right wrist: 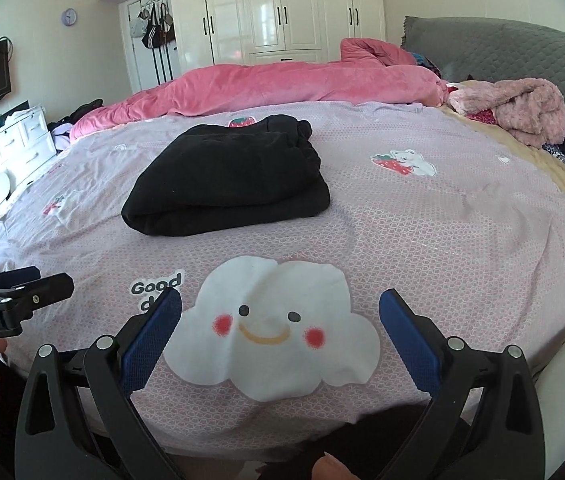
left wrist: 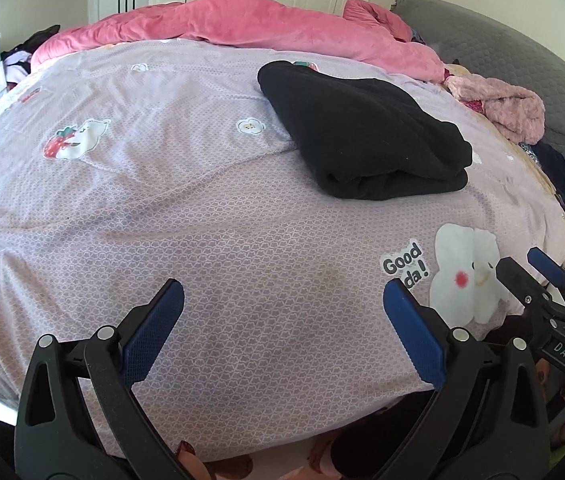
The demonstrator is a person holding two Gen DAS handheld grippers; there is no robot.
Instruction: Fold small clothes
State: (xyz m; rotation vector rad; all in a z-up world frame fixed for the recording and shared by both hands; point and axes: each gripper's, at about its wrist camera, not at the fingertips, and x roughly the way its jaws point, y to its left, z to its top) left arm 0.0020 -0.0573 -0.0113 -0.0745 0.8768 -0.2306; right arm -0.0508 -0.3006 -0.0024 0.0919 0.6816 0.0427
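A black garment (left wrist: pixel 362 132) lies folded into a thick rectangle on the lilac printed bedsheet (left wrist: pixel 202 220), toward the far right in the left wrist view. The same black garment (right wrist: pixel 230 176) sits left of centre in the right wrist view, resting flat on the bedsheet (right wrist: pixel 442 240). My left gripper (left wrist: pixel 282 300) hovers open over the near edge of the bed, well short of the garment, with nothing between its fingers. My right gripper (right wrist: pixel 280 308) is open too, above a white cloud print, empty. Each gripper shows at the side of the other's view.
A pink quilt (right wrist: pixel 282 84) is bunched along the far side of the bed. A fluffy pink garment (right wrist: pixel 522 112) and dark clothes lie at the right by a grey headboard (right wrist: pixel 502 48). White drawers (right wrist: pixel 14 144) stand left; wardrobes (right wrist: pixel 282 8) behind.
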